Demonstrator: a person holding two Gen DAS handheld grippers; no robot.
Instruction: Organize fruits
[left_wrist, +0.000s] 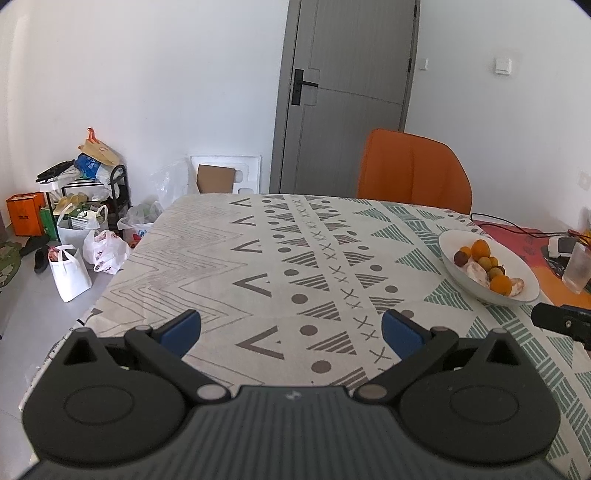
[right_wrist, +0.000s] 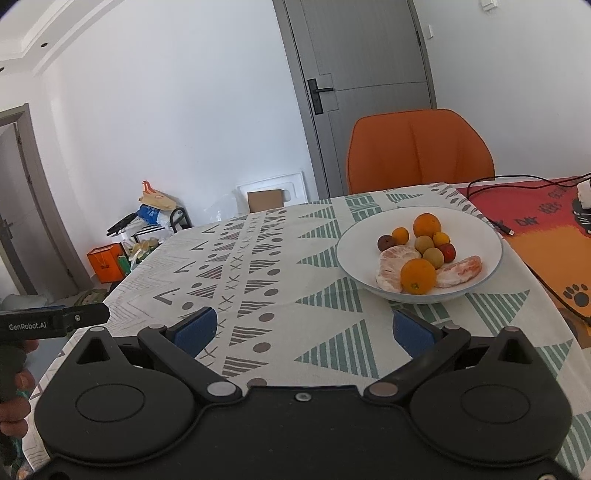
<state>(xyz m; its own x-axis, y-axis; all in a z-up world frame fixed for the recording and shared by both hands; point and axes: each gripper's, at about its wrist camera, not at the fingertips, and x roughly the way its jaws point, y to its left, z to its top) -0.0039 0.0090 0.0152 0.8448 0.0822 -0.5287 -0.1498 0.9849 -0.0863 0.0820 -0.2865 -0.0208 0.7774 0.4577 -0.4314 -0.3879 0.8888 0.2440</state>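
Observation:
A white plate (right_wrist: 351, 254) stands on the patterned tablecloth (right_wrist: 280, 280) and holds several fruits: oranges (right_wrist: 418, 276), peeled citrus pieces (right_wrist: 393, 264), small yellow-green fruits (right_wrist: 433, 257) and dark red ones (right_wrist: 386, 242). The plate also shows in the left wrist view (left_wrist: 517, 262), at the right. My right gripper (right_wrist: 304, 328) is open and empty, just short of the plate. My left gripper (left_wrist: 291, 328) is open and empty over bare tablecloth (left_wrist: 258, 266), left of the plate.
An orange chair (right_wrist: 421, 147) stands at the far table edge before a grey door (right_wrist: 362, 74). A red-orange mat (right_wrist: 546, 236) with a black cable lies right of the plate. A clear glass (left_wrist: 578, 267) stands on it. Bags and boxes (left_wrist: 74, 221) clutter the floor at left.

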